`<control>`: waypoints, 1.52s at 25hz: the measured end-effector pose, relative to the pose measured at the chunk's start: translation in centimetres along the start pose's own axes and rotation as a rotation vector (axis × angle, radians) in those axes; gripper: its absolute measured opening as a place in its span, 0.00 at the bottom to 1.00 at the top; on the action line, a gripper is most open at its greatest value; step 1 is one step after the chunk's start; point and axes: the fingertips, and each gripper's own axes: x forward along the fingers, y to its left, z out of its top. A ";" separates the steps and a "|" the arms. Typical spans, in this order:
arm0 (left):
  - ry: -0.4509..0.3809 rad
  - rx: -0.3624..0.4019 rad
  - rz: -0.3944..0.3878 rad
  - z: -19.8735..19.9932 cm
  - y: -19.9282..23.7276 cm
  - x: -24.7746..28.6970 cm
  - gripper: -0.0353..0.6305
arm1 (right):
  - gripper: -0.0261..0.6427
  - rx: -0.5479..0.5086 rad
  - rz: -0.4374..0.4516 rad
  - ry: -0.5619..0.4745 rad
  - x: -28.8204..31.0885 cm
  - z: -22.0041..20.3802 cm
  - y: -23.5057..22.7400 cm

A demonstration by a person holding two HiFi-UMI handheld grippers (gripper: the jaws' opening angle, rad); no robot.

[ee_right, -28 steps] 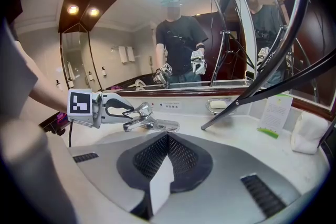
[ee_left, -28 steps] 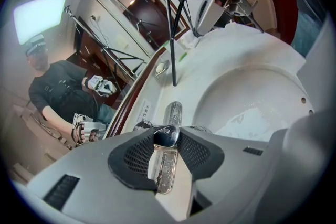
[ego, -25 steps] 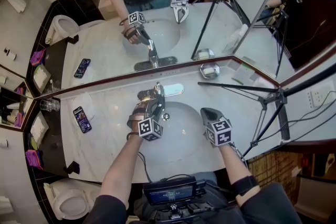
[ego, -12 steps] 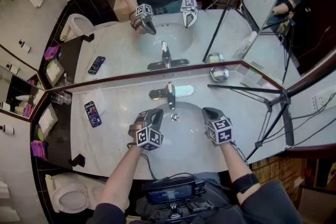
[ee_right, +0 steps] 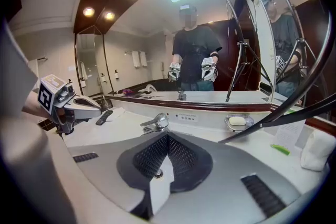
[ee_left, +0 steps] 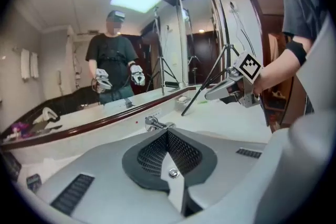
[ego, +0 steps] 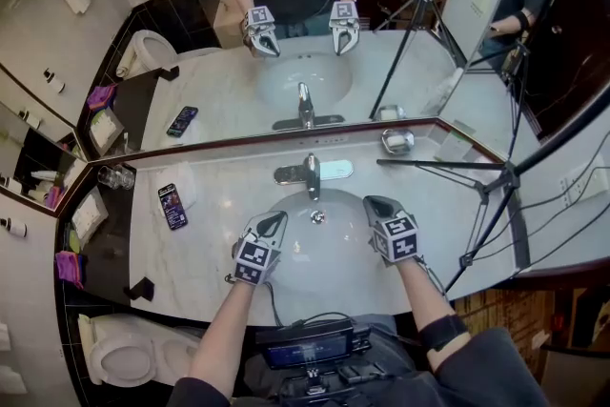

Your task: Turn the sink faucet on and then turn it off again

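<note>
The chrome faucet [ego: 310,172] stands at the back of the white sink basin [ego: 334,274], its lever lying flat over the spout; it also shows in the left gripper view as the faucet [ee_left: 156,124] and in the right gripper view as the faucet [ee_right: 156,123]. My left gripper [ego: 273,221] hovers over the basin's front left, shut and empty, well short of the faucet. My right gripper [ego: 373,203] hangs over the basin's right side, also shut with nothing in it. Both point toward the mirror. Each gripper view shows pads pressed together: left gripper [ee_left: 167,132], right gripper [ee_right: 167,136].
A phone [ego: 172,206] and a glass [ego: 114,176] sit on the marble counter at left. A soap dish [ego: 397,141] stands right of the faucet. A black tripod [ego: 481,174] leans over the counter's right side. The mirror runs along the back; a toilet [ego: 124,359] is lower left.
The left gripper left the faucet handle, drew back toward me over the basin's front, rolled, and its jaws closed. The right gripper shifted only slightly.
</note>
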 end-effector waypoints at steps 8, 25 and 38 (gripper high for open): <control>-0.091 -0.313 0.075 -1.1 2.2 -3.9 0.05 | 0.07 -0.015 0.004 0.007 -1.2 -0.2 0.4; -0.071 -0.196 0.099 -1.9 1.6 -4.0 0.05 | 0.07 -0.012 0.012 0.020 -1.5 -1.1 0.9; 0.068 0.291 0.041 -2.3 0.1 2.7 0.29 | 0.07 0.015 -0.008 0.044 -0.9 -2.2 -0.7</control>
